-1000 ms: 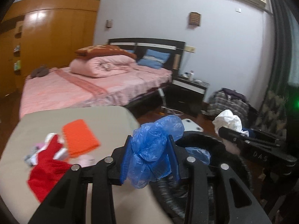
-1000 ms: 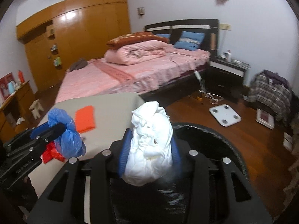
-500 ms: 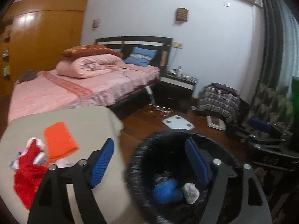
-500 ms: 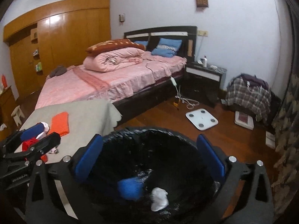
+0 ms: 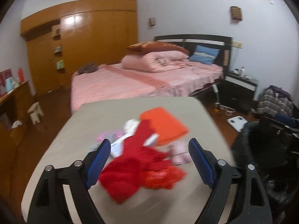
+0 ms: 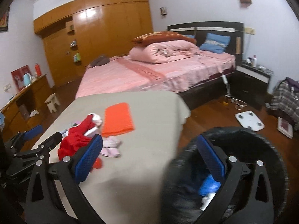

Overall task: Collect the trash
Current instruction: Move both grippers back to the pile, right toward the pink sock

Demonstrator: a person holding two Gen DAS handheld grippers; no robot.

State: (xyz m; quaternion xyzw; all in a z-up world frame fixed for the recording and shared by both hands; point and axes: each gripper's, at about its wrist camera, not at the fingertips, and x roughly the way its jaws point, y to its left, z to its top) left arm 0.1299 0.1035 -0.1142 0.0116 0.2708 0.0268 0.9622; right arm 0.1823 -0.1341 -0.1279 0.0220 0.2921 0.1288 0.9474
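Two grippers stand wide and empty, jaws just opened: left gripper (image 5: 147, 160) over the red cloth (image 5: 138, 169) on the beige table (image 6: 149, 112), right gripper (image 6: 149, 156) beside the black bin (image 6: 261, 136) holding blue bag (image 6: 207, 185) and white wad (image 6: 205, 199). Next, seek remaining trash among tabletop clutter.

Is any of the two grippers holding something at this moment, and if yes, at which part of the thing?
Nothing is held. The left gripper and right gripper have just been opening; both stand wide with nothing between the pads.

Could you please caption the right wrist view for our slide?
Open right tongs between cloth-strewn table and black bin holding blue bag.
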